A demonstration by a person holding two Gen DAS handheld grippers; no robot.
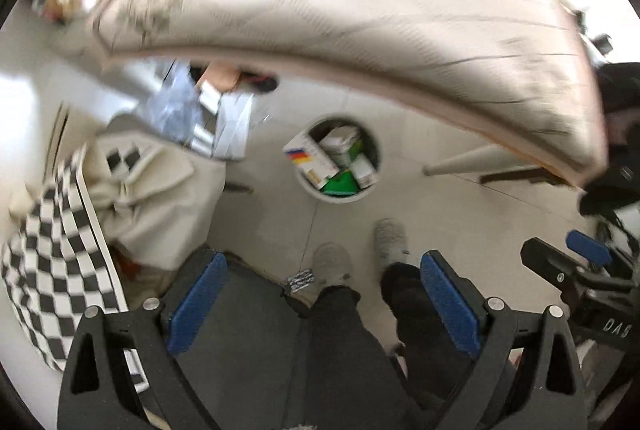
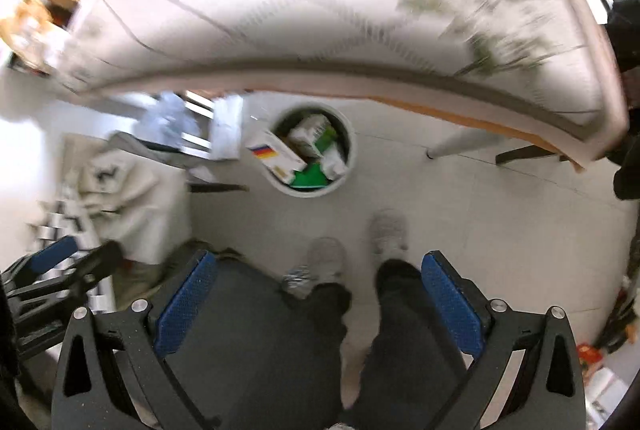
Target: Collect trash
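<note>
A round white trash bin (image 1: 374, 166) stands on the floor below the table edge, holding several cartons, one with a black-red-yellow stripe (image 1: 310, 160) and a green one (image 1: 340, 186). It also shows in the right wrist view (image 2: 351, 146). A small crumpled silvery wrapper (image 1: 300, 280) lies on the floor by my feet, also seen in the right wrist view (image 2: 296, 280). My left gripper (image 1: 322, 298) is open and empty, held above my legs. My right gripper (image 2: 318, 298) is open and empty too. Both views are blurred.
A white patterned table (image 1: 360, 10) fills the upper view; its leg (image 1: 464, 162) stands right of the bin. A chair with a beige bag (image 1: 160, 198) and checkered cloth (image 1: 52, 270) is at the left. Clear plastic and papers (image 1: 192, 114) lie beyond it. My shoes (image 1: 332, 264) are on the tile floor.
</note>
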